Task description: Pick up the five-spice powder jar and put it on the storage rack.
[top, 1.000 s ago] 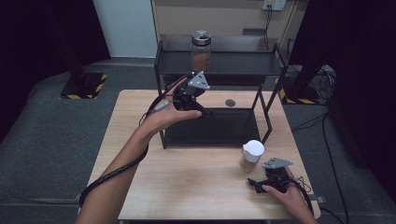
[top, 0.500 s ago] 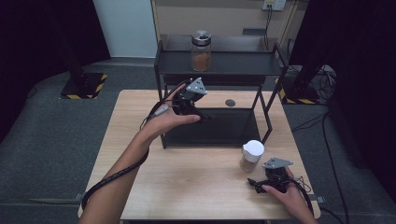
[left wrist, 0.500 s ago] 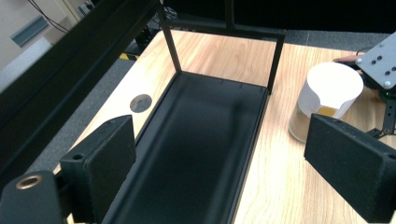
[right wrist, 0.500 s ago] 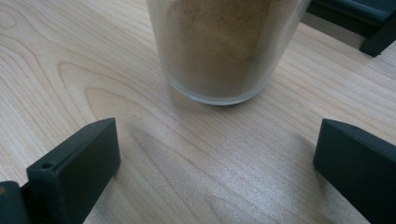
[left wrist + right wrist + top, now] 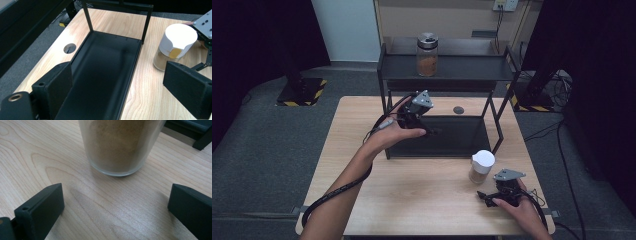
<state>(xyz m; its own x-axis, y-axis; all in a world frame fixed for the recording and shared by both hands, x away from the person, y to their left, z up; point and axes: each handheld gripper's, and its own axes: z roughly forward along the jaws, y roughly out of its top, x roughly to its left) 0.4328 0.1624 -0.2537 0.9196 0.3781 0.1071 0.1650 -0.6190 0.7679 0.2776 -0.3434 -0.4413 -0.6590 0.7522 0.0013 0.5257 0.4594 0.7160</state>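
The wooden table carries a black two-tier shelf rack; on the rack's upper shelf stands a dark-lidded jar of brown powder, and its lower tray lies bare. On the tabletop just in front of the rack's right leg stands a white-capped jar of tan powder — the thing the work seems to centre on.

The left gripper hangs over the lower tray, jaws wide apart with nothing between them; from its own view the white-capped jar sits off to the right. The right gripper lies low on the table just short of that jar, jaws spread wide and empty, the jar's glass base straight ahead of them.

The step in hand looks like the right gripper's grasp of the jar. To do it well, slide forward level with the table until the glass body sits squarely between the pads, then close on the glass below the cap — not on the cap, which may twist loose — and lift straight up, clear of the rack's leg.
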